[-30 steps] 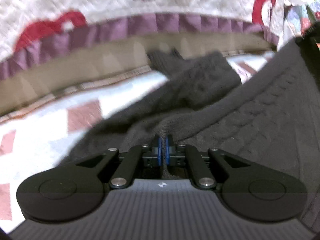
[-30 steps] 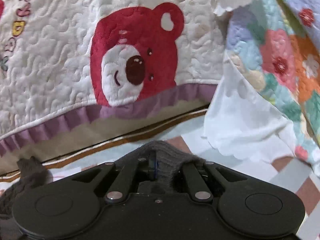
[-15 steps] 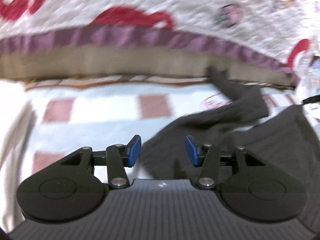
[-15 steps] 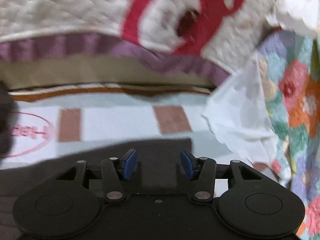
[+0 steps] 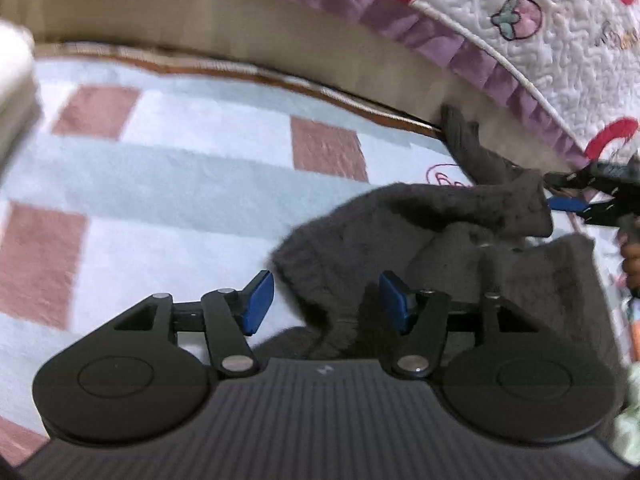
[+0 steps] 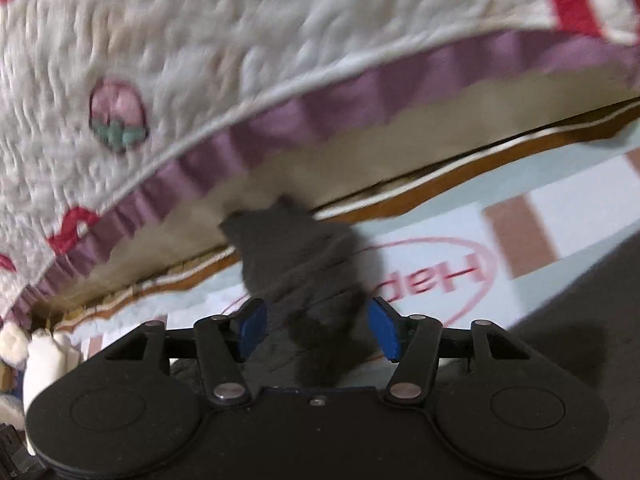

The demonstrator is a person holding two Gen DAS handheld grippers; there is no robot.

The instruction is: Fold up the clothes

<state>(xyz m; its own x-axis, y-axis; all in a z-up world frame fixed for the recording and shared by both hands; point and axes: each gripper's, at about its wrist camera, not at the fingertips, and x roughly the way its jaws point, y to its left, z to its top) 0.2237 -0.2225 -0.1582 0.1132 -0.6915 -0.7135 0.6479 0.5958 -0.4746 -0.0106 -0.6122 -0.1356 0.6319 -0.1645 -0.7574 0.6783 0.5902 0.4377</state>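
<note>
A dark grey knit sweater (image 5: 420, 232) lies bunched on the checked sheet (image 5: 180, 168). Its sleeve (image 5: 464, 140) stretches toward the quilt's edge. My left gripper (image 5: 326, 300) hangs over the sweater's near edge. Its jaws are opening, and the knit lies between the blue pads (image 5: 258, 300) without being pressed. In the right wrist view, my right gripper (image 6: 316, 328) is over the sleeve (image 6: 296, 256). Those jaws are also opening, with the sleeve lying loose between them. The right gripper (image 5: 580, 200) also shows at the left view's right edge.
A white quilt (image 6: 160, 60) with a purple frill and red bear prints hangs along the back above a beige strip. The sheet (image 6: 580, 208) carries a red oval print. White plush shapes (image 6: 40, 352) sit at the lower left. A pale bundle (image 5: 12, 80) lies far left.
Both grippers were shut on the sweater and have let it go, their jaws now wide. The sweater has dropped onto the sheet. The right gripper has swung over to the sleeve.
</note>
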